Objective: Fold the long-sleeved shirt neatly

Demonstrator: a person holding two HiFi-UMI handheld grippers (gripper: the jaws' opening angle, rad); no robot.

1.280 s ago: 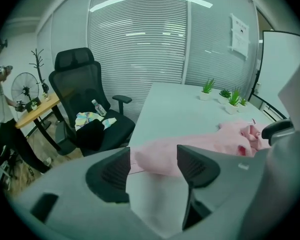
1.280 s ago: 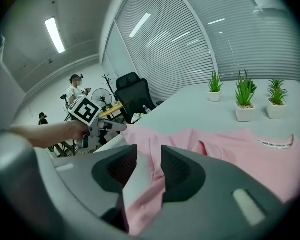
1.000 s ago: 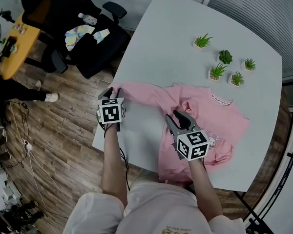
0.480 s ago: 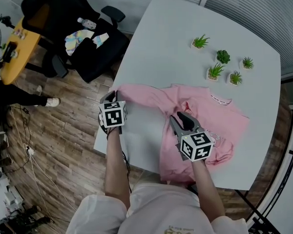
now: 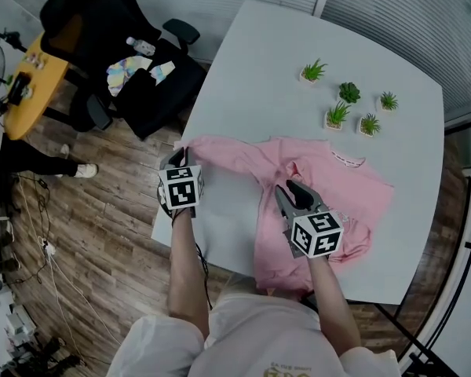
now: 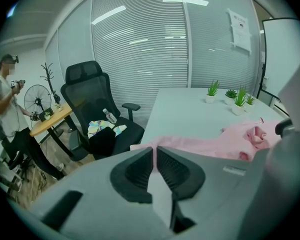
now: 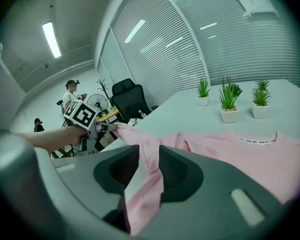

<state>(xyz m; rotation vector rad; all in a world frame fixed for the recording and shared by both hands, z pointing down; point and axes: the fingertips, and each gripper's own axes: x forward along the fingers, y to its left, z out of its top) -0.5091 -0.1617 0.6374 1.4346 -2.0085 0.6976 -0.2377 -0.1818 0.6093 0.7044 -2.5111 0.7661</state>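
Shirt [image 5: 334,191] pink, sleeve [image 5: 228,157] stretched | left gripper [image 6: 154,151] just closed on cuff [image 5: 190,143] | right gripper [image 7: 149,154] just closed on sleeve

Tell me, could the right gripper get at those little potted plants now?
Probably not yet. Nothing stands between the right gripper and the potted plants but bare table, yet its jaws have just been closing and pinch a fold of the pink shirt, so it would have to let go first.

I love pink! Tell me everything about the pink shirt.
The pink shirt is long-sleeved cloth with a white-trimmed neck, lying rumpled on the white table. One sleeve stretches to the table's left edge. Both grippers' jaws have just been closing on that sleeve: the left gripper at the cuff, the right gripper nearer the body.
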